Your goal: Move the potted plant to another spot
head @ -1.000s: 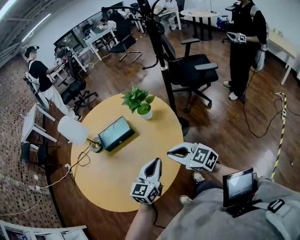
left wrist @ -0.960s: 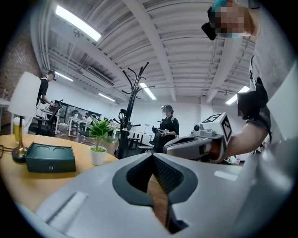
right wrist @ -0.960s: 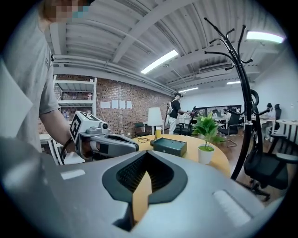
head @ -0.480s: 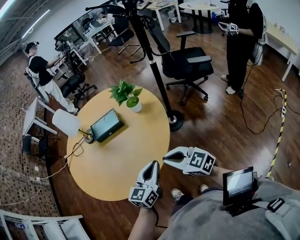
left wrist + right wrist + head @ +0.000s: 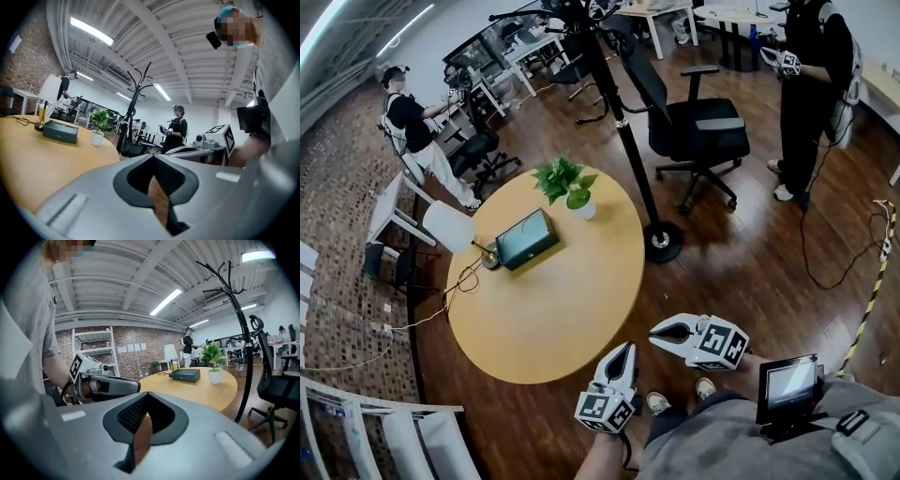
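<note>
Green potted plant (image 5: 571, 186) on round table (image 5: 551, 305), left gripper (image 5: 624, 348), right gripper (image 5: 654, 330) — both clenched, empty.

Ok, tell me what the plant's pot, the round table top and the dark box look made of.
Pot: white, smooth, slight sheen; ceramic or plastic, can't tell.
Table top: pale yellow-tan, even, matte, no clear grain; probably laminate or veneer.
Box: dark green, flat matte faces, crisp edges; perhaps covered card or painted wood, unclear.
</note>
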